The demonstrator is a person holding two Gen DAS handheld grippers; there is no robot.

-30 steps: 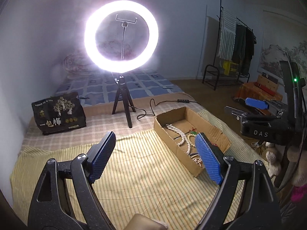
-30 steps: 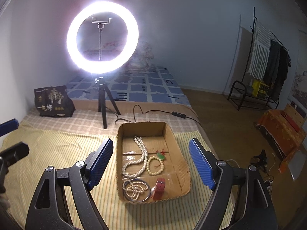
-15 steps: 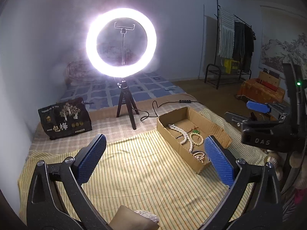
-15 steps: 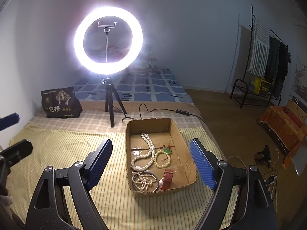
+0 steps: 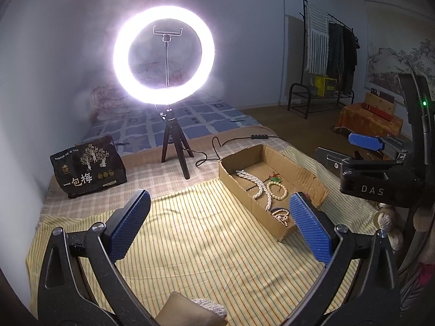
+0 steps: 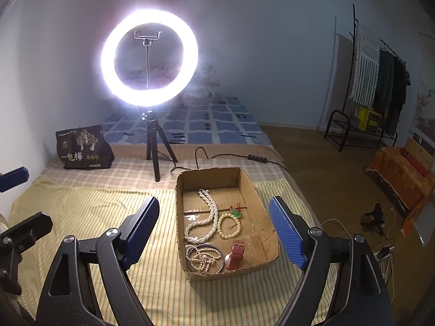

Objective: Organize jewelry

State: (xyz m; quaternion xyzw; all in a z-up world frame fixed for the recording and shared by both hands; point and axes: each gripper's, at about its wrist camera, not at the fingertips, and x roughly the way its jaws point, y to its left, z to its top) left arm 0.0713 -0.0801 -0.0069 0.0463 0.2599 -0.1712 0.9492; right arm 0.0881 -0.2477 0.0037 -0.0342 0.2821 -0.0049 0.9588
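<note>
Above the striped bedspread (image 6: 89, 217), the right gripper (image 6: 214, 231) hangs with its blue pads spread wide and nothing between them, aimed down at the cardboard box (image 6: 267, 255) that holds all the jewelry. Nearest the gripper, at the box's front edge, lies a tangle of small pearl strands (image 6: 202, 258) over one or perhaps two thin metal bangles (image 6: 221, 260); how many strands make up the tangle cannot be told. Just right of it a red leather watch strap (image 6: 236, 250) leans up, with a round case at its foot. Farther into the box lie one long pearl necklace (image 6: 206, 217) and one cream bead bracelet (image 6: 229, 226) with a green pendant (image 6: 236, 212) on red cord. The strands will likely handle as light, limp and slippery, sagging and swinging from a single pinch, so a grip across a doubled part of the loop looks safest; the threads could snap if a snag is pulled. The bangles are stiff and thin, best taken across the rim, and the strap is firm enough to pinch at its middle. Left of the box, the left gripper (image 5: 217, 225) is likewise wide apart and empty over the bedspread. Behind the box stand one ring light (image 6: 149, 57) on a tripod and one black bag (image 6: 83, 148).
</note>
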